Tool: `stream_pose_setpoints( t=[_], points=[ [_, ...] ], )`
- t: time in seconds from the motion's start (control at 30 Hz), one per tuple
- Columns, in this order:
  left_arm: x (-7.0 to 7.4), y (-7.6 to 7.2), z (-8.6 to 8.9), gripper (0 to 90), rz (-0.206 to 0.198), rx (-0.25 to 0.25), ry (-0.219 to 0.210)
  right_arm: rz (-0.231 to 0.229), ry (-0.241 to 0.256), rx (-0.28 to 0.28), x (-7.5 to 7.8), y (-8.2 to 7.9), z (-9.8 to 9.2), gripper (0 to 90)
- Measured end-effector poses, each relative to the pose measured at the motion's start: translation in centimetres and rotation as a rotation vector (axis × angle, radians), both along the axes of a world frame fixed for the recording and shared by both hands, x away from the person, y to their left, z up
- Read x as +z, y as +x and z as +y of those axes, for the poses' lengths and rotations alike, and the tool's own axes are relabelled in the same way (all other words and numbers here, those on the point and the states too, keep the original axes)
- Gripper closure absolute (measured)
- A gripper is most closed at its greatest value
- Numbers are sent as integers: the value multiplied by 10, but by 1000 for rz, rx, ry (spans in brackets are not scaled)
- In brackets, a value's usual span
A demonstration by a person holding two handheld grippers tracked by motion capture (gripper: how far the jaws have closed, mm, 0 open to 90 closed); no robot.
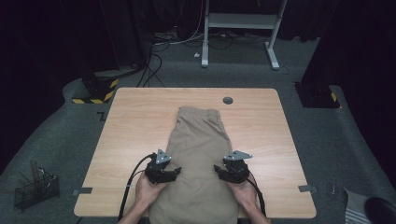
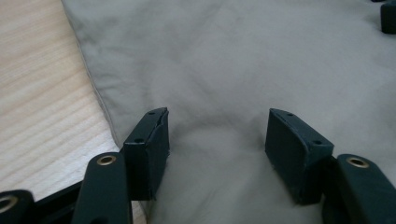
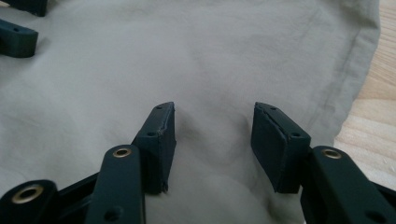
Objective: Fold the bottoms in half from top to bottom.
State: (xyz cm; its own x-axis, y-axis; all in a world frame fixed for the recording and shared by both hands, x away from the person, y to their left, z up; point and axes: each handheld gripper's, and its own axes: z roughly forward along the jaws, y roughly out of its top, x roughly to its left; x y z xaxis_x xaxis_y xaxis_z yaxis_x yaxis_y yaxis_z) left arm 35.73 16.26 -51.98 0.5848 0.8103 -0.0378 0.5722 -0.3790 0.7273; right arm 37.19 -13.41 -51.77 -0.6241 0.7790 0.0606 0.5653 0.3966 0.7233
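Item: khaki trousers [image 1: 198, 154], folded lengthwise into one long panel. Lie along the middle of the wooden table [image 1: 130, 121], the elasticated waistband toward the grommet hole [image 1: 228, 100] at the far edge, the leg end at and seemingly over the near edge.

Material: thin woven cloth, soft and limp, judged light. Low creases cross the surface in both gripper views. Likely to sag and drag when lifted rather than hold shape; layers may slide on one another.

Tooling: left gripper [image 2: 215, 133], jaws spread wide, tips resting on or just above the cloth beside the trousers' left edge seam. Right gripper [image 3: 212, 126], jaws likewise spread, nothing between them but flat cloth, beside the right edge seam. Each held in a hand at the trousers' near end.

Handling note: best pinched at the doubled side seams or hem, where the cloth is thickest, both sides together.

Elsewhere: wire basket [image 1: 36, 189] on the floor, left of the table.
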Motion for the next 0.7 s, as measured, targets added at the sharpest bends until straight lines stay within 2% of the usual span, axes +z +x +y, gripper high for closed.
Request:
stream_pose_setpoints(
  t=[0.03, 0.13, 0.3, 0.47, 0.53, 0.6, 0.63, 0.7],
  points=[
    [0, 1, -1, 405, 0, 6, -3, -17, -9, 3, -2, 0, 1, 495],
    [-2, 8, -4, 409, -32, 4, 34, -53, -62, 15, -2, 3, 4, 497],
    [-3, 27, -6, 410, -40, 26, 28, -71, -84, -4, -3, 18, 5, 493],
    [-4, 48, -8, 419, -54, 57, 20, -46, -78, -46, -2, 44, 3, 461],
    [-3, 57, -11, 419, -44, 65, 24, -44, -76, -70, -2, 53, 2, 453],
    [-2, 60, -12, 418, -27, 66, 21, -29, -82, -83, -1, 60, 2, 445],
    [0, 61, -11, 417, -6, 69, 14, -20, -87, -86, 0, 62, 3, 442],
    [4, 58, -9, 393, 8, 72, -1, 6, -97, -101, 6, 62, 2, 443]
  ],
)
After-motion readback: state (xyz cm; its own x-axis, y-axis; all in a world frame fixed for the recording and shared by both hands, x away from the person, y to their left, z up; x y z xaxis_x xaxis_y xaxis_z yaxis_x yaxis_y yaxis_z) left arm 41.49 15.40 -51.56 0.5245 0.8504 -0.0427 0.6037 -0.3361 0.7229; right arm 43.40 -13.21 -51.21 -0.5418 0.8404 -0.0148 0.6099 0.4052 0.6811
